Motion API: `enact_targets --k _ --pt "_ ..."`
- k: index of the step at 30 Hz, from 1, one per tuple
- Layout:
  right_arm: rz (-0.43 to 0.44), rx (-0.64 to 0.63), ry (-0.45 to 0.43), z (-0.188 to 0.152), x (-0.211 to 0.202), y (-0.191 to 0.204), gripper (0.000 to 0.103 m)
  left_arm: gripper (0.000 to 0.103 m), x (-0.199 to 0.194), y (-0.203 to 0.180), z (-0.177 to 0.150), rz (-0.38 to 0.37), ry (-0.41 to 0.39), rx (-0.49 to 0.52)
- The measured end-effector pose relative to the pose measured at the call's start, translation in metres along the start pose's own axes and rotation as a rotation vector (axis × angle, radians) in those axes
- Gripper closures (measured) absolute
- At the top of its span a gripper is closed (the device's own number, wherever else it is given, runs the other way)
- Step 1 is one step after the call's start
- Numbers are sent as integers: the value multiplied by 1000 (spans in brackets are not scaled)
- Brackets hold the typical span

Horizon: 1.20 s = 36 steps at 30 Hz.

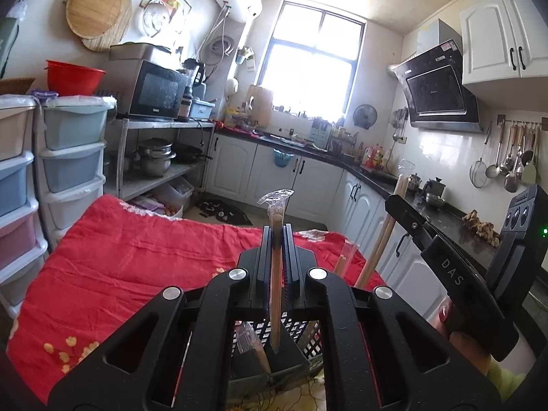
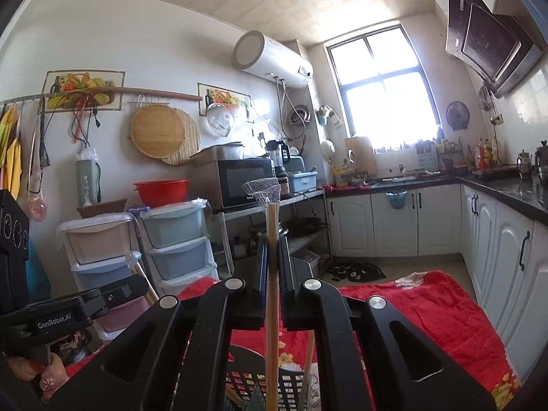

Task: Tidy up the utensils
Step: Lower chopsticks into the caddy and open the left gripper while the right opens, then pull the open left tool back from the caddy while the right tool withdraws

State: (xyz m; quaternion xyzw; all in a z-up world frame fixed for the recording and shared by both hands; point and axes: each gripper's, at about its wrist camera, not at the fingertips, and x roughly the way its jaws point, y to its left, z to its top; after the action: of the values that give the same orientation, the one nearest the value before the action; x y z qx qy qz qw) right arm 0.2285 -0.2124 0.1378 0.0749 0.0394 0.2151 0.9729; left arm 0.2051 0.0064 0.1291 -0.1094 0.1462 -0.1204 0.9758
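My left claw (image 1: 276, 239) is clamped narrow on a wrapped pair of wooden chopsticks (image 1: 275, 294), held upright; clear plastic wrapper (image 1: 276, 198) crinkles above the tips. Lower end hangs over a black slotted basket (image 1: 301, 334) just below, w/ another wrapped stick (image 1: 255, 346) leaning inside it. Basket sits on a tabletop under a red floral cloth (image 1: 130, 260).

My right claw (image 2: 273, 257) is pinched narrow on a second wrapped chopstick pair (image 2: 272, 308), also upright, mesh-looking wrapper end (image 2: 262, 186) on top. Its lower part drops into the same basket (image 2: 239, 380), beside one more thin stick (image 2: 308, 366).

Readable text: "DAS" on the right handle body (image 1: 452, 274) as seen from left wrist cam; "GenRobot.AI" on the left unit's plate (image 2: 56, 323) as seen from right wrist cam. Small white brand mark on the range hood (image 1: 436, 90), too small to read. Microwave (image 1: 156, 90) has a logo at its bottom edge, can't make it out. Label on the blue bin (image 2: 303, 181) next to the microwave, illegible.

Around: pastel drawer towers (image 1: 73, 157), red bowl (image 1: 73, 77), white water heater (image 2: 274, 60), hung ladles and strainers (image 1: 510, 157) on the right wall, black counter (image 1: 445, 219) w/ kettles.
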Motion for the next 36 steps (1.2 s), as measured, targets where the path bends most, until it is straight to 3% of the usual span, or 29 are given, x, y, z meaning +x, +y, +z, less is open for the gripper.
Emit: enact_targets --k 14,18,20,24,30,32,36 --pt "-28 38 88 -25 12 -7 96 100 13 4 -17 -8 60 -5" --pt "-30 49 109 -28 9 -10 87 98 13 6 -21 0 79 -14" --pt "-31 46 118 -29 7 -11 87 86 11 7 -21 1 78 -18" --pt "-35 52 130 -31 1 -13 80 79 9 8 -21 4 78 -26" --pt "-48 59 144 -31 -9 -15 72 60 3 12 -20 5 72 -41" --pt "-55 58 153 -31 -12 -16 70 49 2 12 -20 2 73 -43" --pt "-70 52 174 -32 -17 -17 68 43 -3 13 -20 2 67 -48"
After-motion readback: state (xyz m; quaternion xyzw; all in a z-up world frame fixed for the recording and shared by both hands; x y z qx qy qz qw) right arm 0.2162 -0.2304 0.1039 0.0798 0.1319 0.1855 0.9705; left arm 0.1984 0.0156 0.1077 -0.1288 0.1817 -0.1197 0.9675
